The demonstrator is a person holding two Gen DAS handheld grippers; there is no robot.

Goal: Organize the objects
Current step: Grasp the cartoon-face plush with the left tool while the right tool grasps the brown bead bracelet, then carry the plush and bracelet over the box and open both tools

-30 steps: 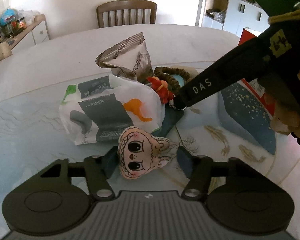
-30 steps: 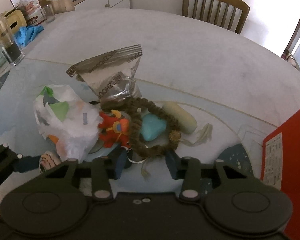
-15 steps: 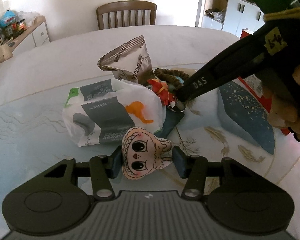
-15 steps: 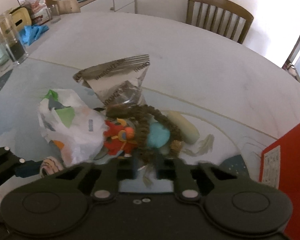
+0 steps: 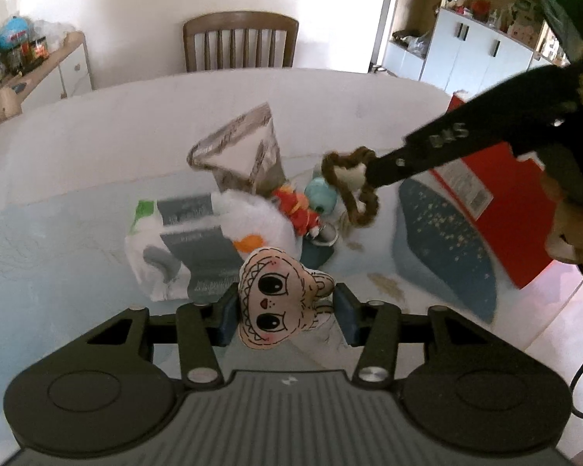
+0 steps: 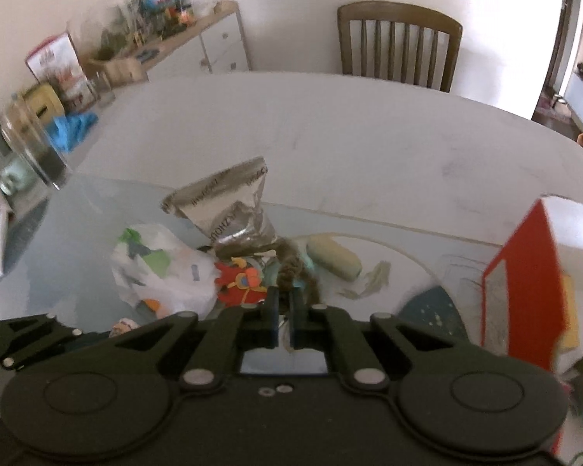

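Above the pile, my right gripper (image 5: 369, 173) now lifts the pinched brown braided ring (image 5: 353, 186); my left gripper (image 5: 285, 310) has closed onto the doll charm (image 5: 280, 303), so both are ready to sort.

Bare white table (image 6: 369, 147) open beyond the foil bag (image 6: 233, 209), red box (image 6: 524, 283) walling the right side

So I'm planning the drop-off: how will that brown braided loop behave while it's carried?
Probably floppy: the brown braided loop hangs bent from the right tool, which is pinched on one strand. It looks light, sagging only slightly. It may swing and snag, since it hangs close above the red toy.
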